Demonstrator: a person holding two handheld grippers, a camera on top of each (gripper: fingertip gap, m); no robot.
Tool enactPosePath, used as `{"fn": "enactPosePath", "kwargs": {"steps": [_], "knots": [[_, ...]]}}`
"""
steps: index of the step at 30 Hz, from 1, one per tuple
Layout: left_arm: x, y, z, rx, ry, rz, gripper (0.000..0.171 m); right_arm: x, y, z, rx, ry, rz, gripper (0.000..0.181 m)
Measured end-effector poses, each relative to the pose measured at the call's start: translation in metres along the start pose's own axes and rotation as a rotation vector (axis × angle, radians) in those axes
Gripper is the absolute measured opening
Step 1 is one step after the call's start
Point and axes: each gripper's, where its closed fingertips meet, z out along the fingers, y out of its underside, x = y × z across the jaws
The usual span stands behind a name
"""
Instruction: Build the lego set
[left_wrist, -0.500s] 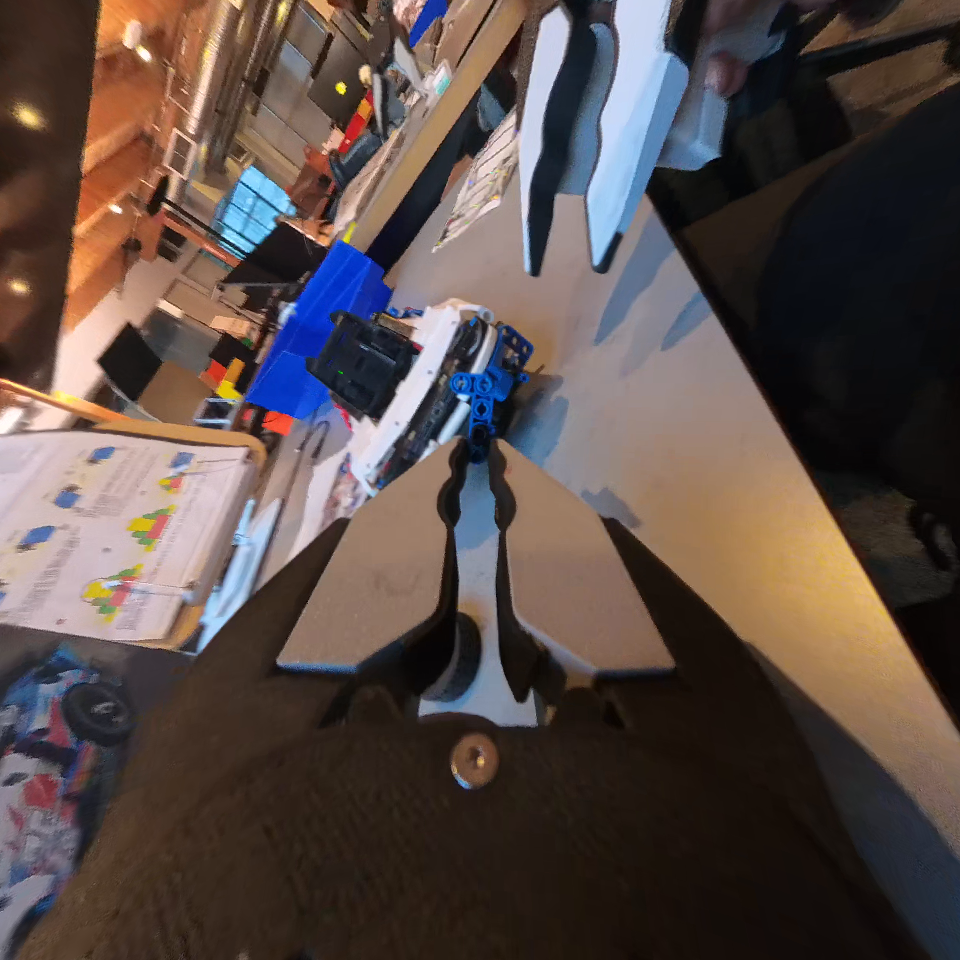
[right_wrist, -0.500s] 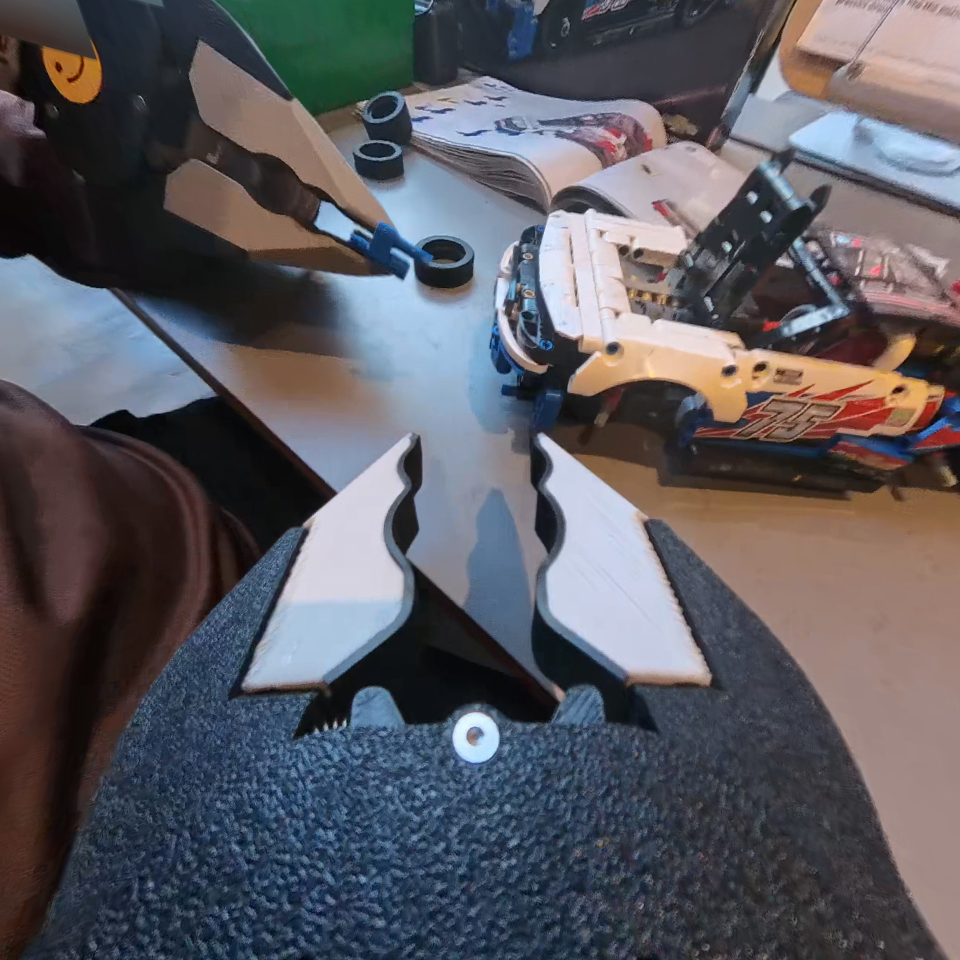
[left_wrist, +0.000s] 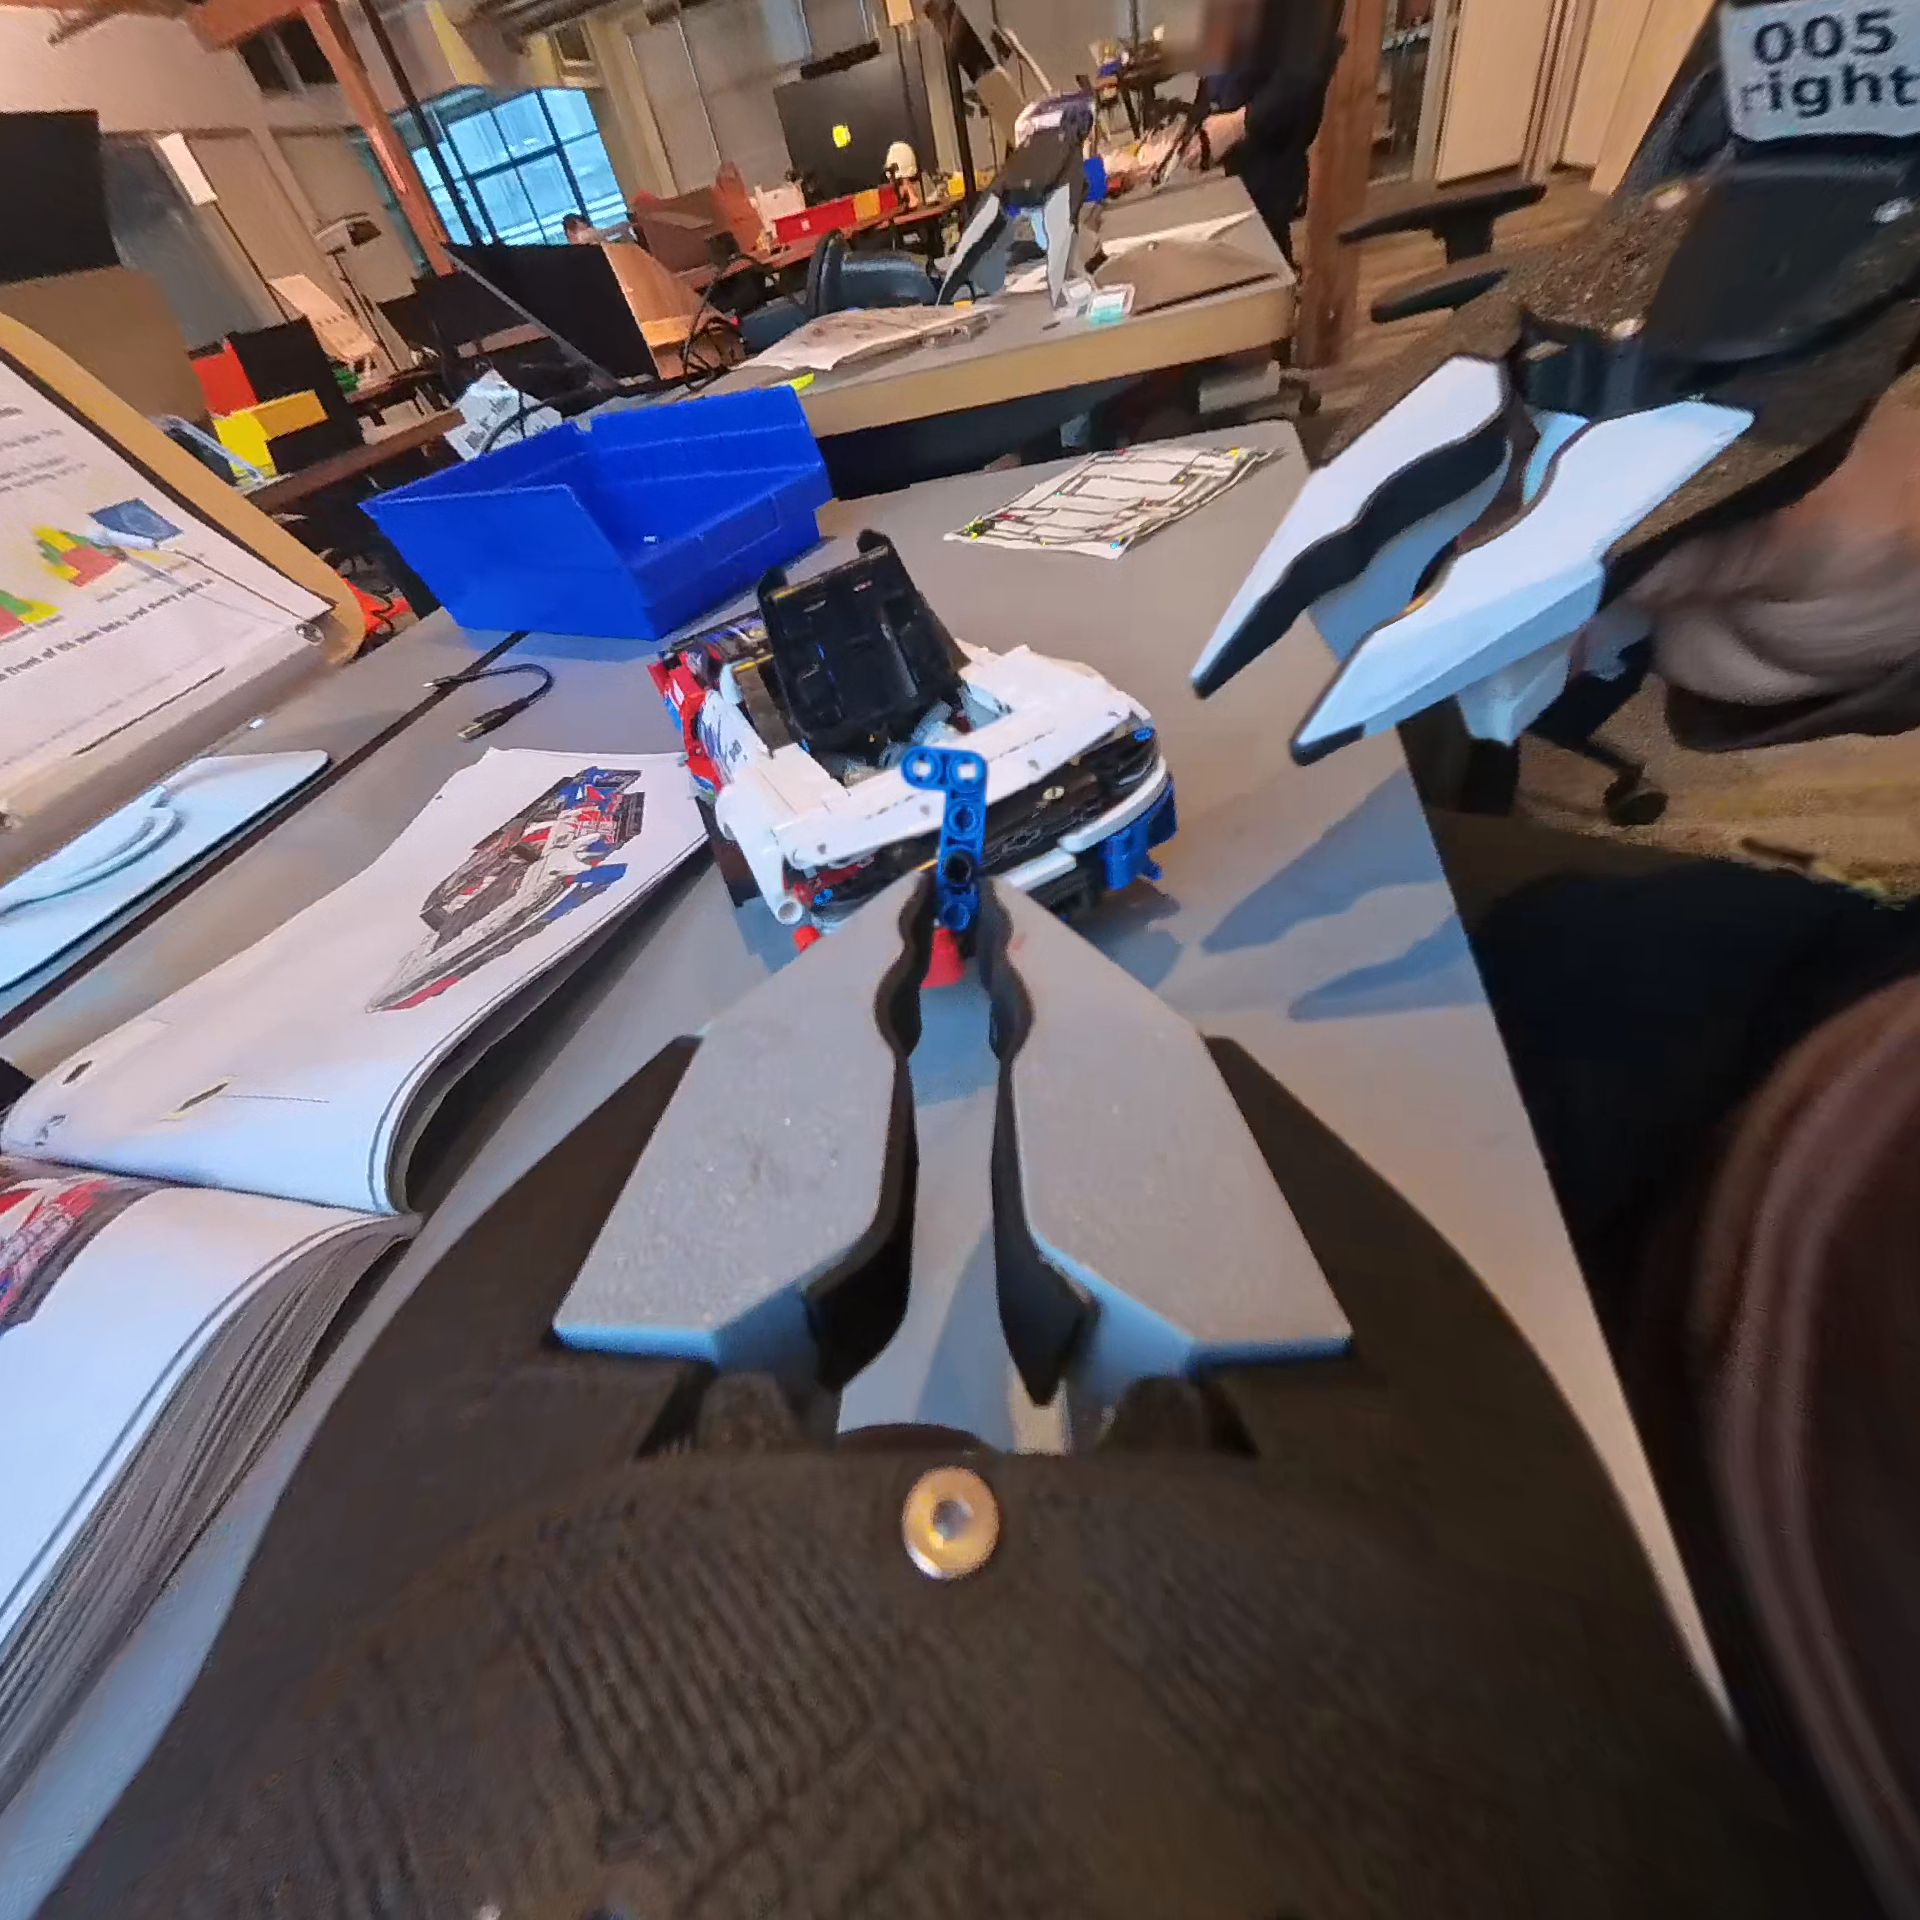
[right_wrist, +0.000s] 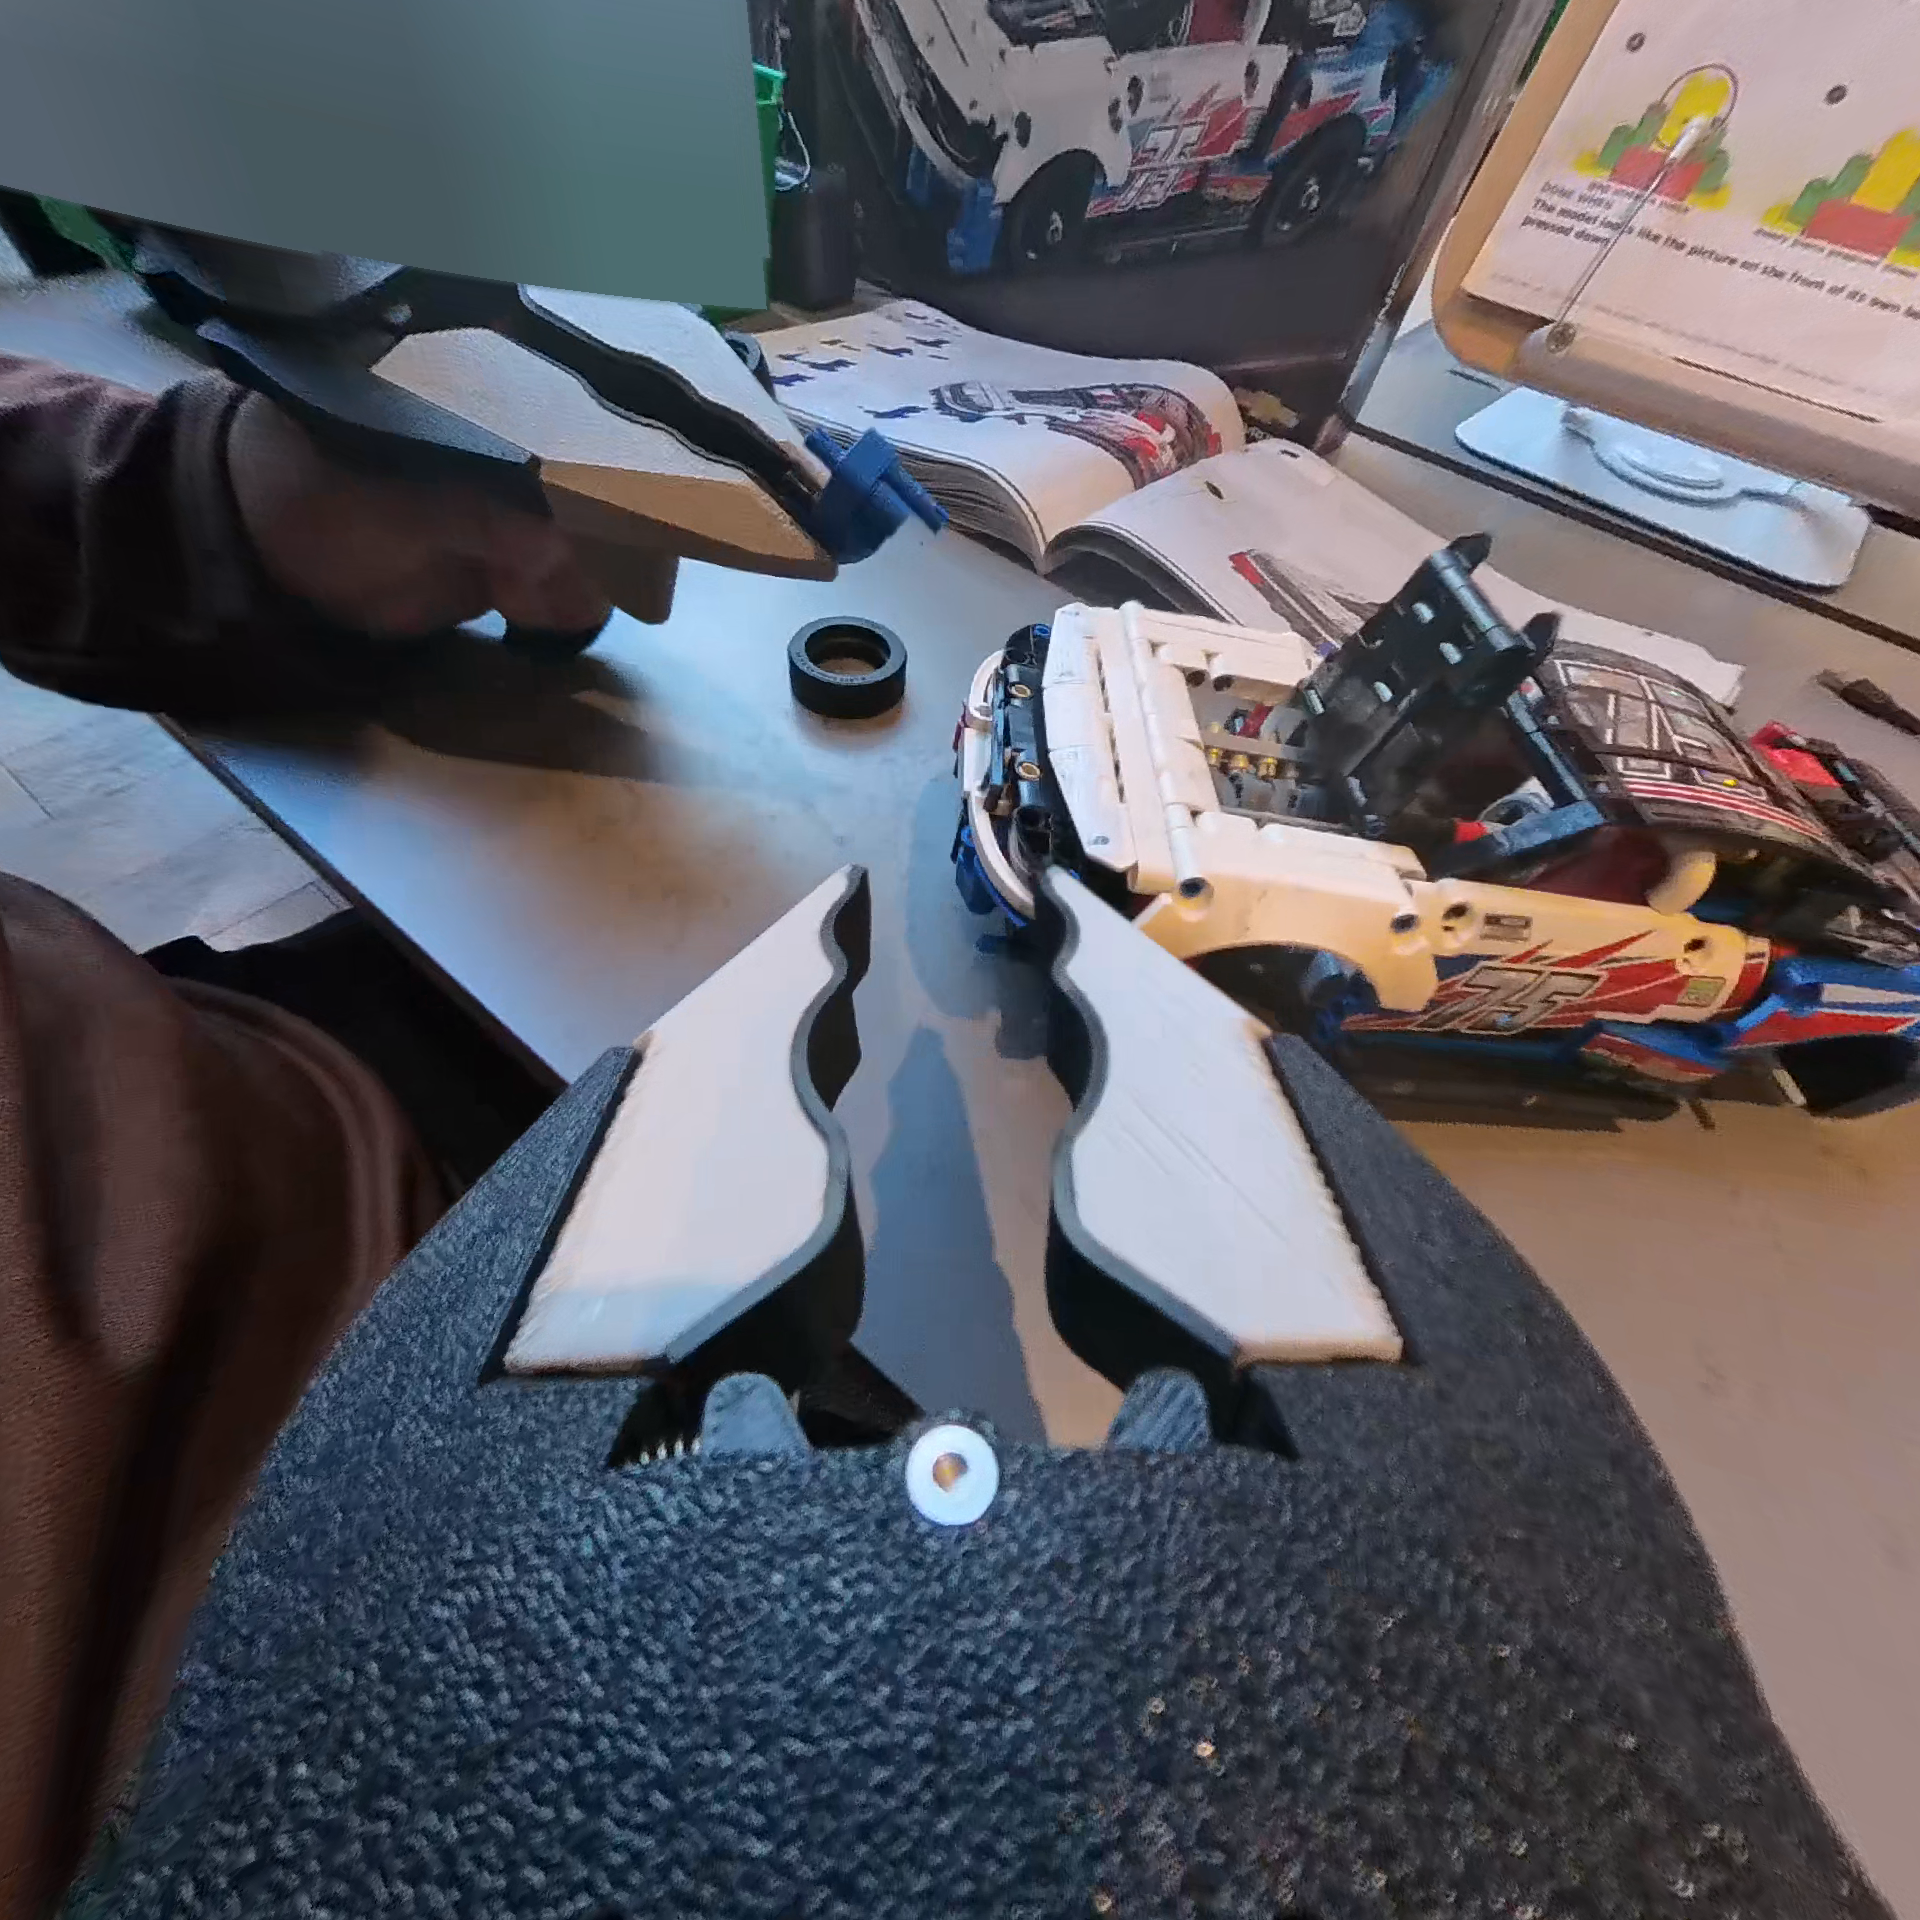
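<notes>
Blue L-shaped beam (left_wrist: 954, 831) is sticking upright from my left claw (left_wrist: 954, 914), pinched by one end above the desk (left_wrist: 1299, 935), lego car (left_wrist: 935, 769) just behind; it may be twisting loose. Blue bin (left_wrist: 623, 520) beyond: contents hidden.

Right-wrist view: my right claw (right_wrist: 956, 904) is gaping empty beside the car's nose (right_wrist: 1013, 810), possibly nudging it; a black tyre (right_wrist: 847, 665) is lying nearby.

My left gripper (left_wrist: 961, 914), flat grey wavy-edged jaws on a black textured body, silver screw behind them, my right gripper (right_wrist: 956, 914), white black-edged jaws, speckled body, white washer, dark brown sleeves (right_wrist: 187, 1195)
</notes>
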Motion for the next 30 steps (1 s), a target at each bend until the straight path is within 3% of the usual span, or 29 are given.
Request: {"fn": "enactPosePath", "kwargs": {"steps": [3,9,10,12,14,16,19,21,24,27,30], "knots": [[0.003,0.001,0.005,-0.015,-0.021,0.049,0.004,-0.004,-0.004,-0.007,0.019,-0.05,0.026,0.03],[0.018,0.003,0.013,-0.089,-0.097,0.38,0.004,-0.01,-0.022,-0.004,0.049,-0.186,0.163,0.034],[0.021,-0.002,0.014,-0.079,-0.108,0.402,0.004,-0.011,-0.024,-0.003,0.05,-0.205,0.179,0.036],[0.033,-0.011,0.016,-0.054,-0.054,0.294,0.004,-0.012,-0.026,0.0,0.041,-0.229,0.173,0.041],[0.05,-0.012,0.02,-0.065,0.041,0.19,0.004,-0.012,-0.029,0.002,0.023,-0.221,0.097,0.045],[0.05,-0.009,0.023,-0.096,0.029,0.27,0.005,-0.015,-0.032,0.0,0.003,-0.213,-0.037,0.049],[0.075,0.006,0.022,-0.18,0.192,0.412,0.005,-0.024,-0.024,-0.001,-0.076,-0.198,-0.295,0.049],[0.075,0.015,0.023,-0.257,0.211,0.443,0.005,-0.031,-0.016,0.002,-0.13,-0.188,-0.449,0.045],[0.073,0.021,0.023,-0.346,0.254,0.263,0.005,-0.038,-0.006,0.007,-0.188,-0.141,-0.631,0.04],[0.073,0.025,0.018,-0.431,0.297,-0.068,0.005,-0.036,-0.004,0.009,-0.195,-0.016,-0.82,0.038],[0.077,0.023,0.012,-0.459,0.397,-0.359,0.005,-0.046,0.003,0.015,-0.193,0.006,-0.915,0.042]]}}
